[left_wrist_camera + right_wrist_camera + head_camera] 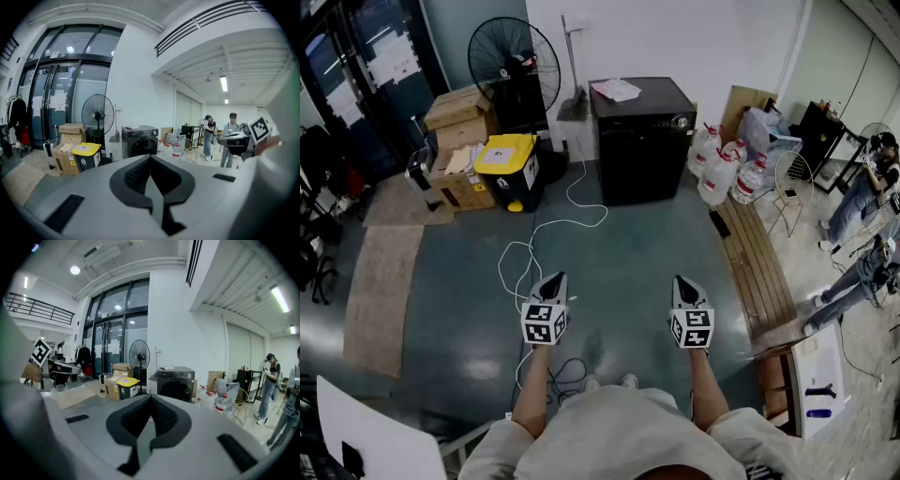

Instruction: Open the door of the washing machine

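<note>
Washing machine [642,141] well ahead, door [176,391] shut; left gripper [553,279] and right gripper [682,282] closed, empty. Walk up squarely, spread jaws at door edge.

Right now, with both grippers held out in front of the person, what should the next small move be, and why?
Probably a step forward toward the washing machine. Its door looks shut, and a stretch of floor separates it from the left gripper and right gripper, whose jaws are closed on nothing. Mind the white cable lying on the way.
</note>
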Tool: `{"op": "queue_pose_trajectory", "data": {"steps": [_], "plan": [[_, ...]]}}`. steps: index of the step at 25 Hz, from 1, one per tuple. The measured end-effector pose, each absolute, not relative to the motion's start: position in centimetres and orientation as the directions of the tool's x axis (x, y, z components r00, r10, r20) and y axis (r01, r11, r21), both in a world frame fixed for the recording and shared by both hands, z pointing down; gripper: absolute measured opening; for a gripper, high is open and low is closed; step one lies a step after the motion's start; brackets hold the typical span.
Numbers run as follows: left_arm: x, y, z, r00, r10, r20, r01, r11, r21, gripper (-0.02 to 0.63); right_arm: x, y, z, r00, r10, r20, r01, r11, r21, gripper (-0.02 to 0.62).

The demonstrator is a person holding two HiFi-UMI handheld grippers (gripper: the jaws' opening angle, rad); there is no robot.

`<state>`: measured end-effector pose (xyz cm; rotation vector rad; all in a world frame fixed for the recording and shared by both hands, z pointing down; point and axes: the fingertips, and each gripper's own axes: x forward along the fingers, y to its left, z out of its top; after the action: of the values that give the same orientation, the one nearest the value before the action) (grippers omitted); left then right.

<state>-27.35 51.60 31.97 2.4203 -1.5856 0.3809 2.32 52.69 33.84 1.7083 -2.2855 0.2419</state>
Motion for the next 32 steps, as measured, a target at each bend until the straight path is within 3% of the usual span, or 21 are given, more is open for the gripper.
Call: {"op": "queue_pose_trajectory", "data": {"steps": [32], "plan": [[-21.8,50.4,33.7,0.343,-0.864,0.369,-0.934,-0.356,0.035,0.008,6.7,49.8,35.6,-0.323,-0.886,0.331,-0.933,0.357,0.045,-0.002]]}}
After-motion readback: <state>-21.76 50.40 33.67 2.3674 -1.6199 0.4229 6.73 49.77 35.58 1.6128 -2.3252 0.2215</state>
